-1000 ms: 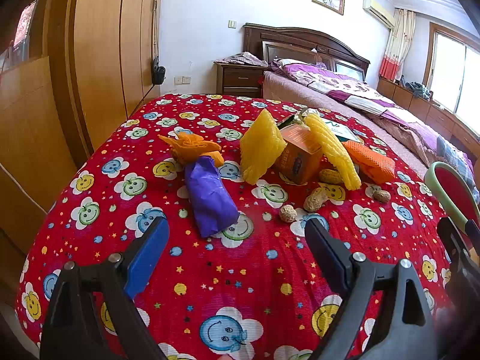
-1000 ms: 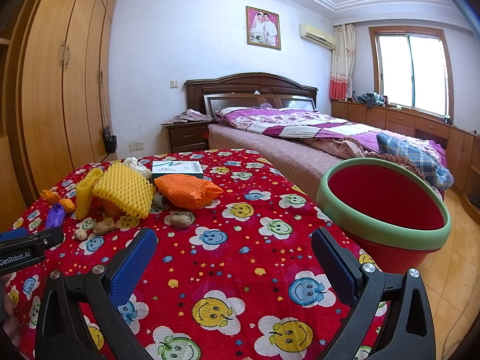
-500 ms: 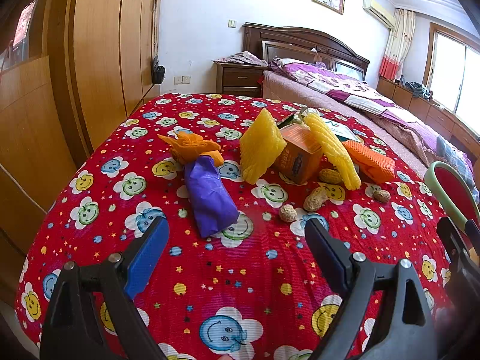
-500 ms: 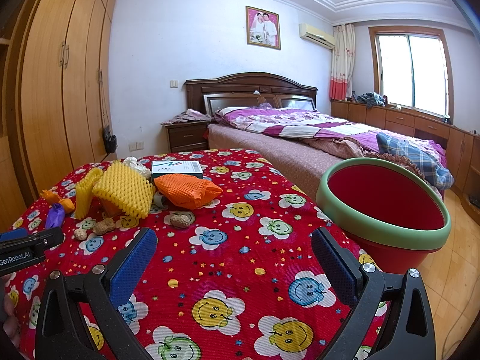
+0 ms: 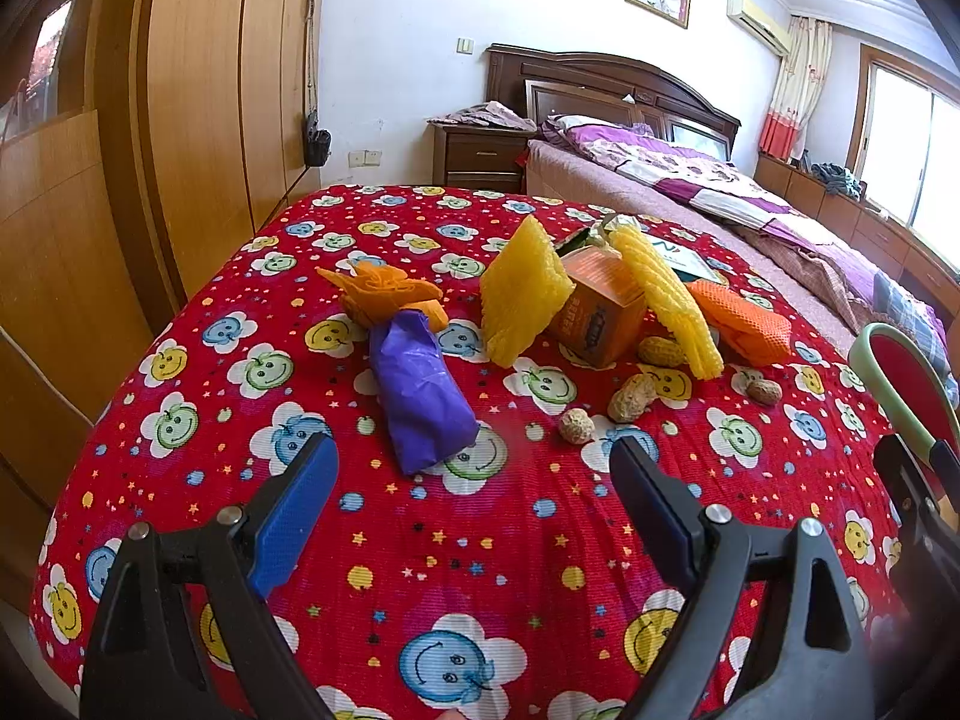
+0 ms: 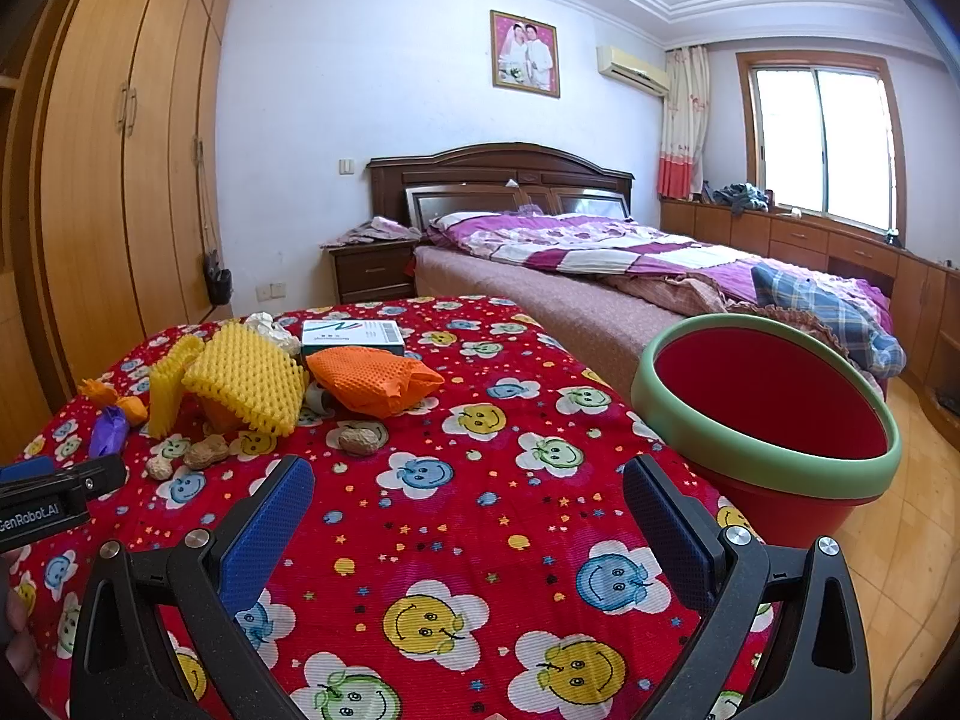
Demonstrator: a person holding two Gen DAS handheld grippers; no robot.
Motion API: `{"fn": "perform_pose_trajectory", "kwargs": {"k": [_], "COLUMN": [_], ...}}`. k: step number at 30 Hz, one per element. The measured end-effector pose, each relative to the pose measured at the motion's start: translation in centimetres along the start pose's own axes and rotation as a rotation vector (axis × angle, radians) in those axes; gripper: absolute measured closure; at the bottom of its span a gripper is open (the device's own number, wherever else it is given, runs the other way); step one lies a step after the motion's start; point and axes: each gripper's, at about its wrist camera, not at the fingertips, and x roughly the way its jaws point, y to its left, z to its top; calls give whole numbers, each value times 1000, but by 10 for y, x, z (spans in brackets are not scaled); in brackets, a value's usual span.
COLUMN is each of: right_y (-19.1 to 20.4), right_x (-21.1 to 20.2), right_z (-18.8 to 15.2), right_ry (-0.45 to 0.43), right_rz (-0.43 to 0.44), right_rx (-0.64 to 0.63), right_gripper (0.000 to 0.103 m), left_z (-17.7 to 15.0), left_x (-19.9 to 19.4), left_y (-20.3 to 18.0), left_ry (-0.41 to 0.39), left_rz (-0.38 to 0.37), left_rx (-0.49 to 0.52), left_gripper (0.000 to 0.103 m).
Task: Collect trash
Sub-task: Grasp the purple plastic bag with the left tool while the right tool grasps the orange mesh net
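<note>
So far nothing collected. Red bin (image 6: pixel 774 414) with green rim looks empty, at right edge of worktop (image 6: pixel 480 516). Purple wrapper (image 5: pixel 420 396), yellow foam nets (image 5: pixel 522 294), orange box (image 5: pixel 600 312), orange net (image 6: pixel 372 381), peanuts (image 5: pixel 630 399) all lie on cloth. Left tool (image 5: pixel 474 504) and right tool (image 6: pixel 468 516) both spread apart, holding nothing.

red smiley tablecloth (image 5: pixel 480 540) carries purple wrapper (image 5: pixel 420 396), foam nets (image 5: pixel 522 294), peanuts (image 5: pixel 630 399), box (image 5: pixel 600 312).

My left gripper (image 5: pixel 474 480) sits low in its frame, jaws spread wide and empty. My right gripper (image 6: pixel 468 501) is equally wide, also empty.
</note>
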Motion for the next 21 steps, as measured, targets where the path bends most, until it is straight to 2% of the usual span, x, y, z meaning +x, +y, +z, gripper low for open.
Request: {"fn": "perform_pose_trajectory", "kwargs": {"k": [5,12,21], "right_y": [0,-9,-12], "right_x": [1,22,42], "right_z": [1,4,28], "right_ry": [9,135,204], "right_rz": [0,55,122], "right_rx": [1,41,83], "right_gripper": [1,1,1], "left_z": [0,3,32], "left_x": [1,11,23], "left_y": [0,5,15], "left_ry": [3,50,87], "left_rz": [-1,-36,-31], "left_rx": [0,-25,-34], "left_gripper": [11,14,15]}}
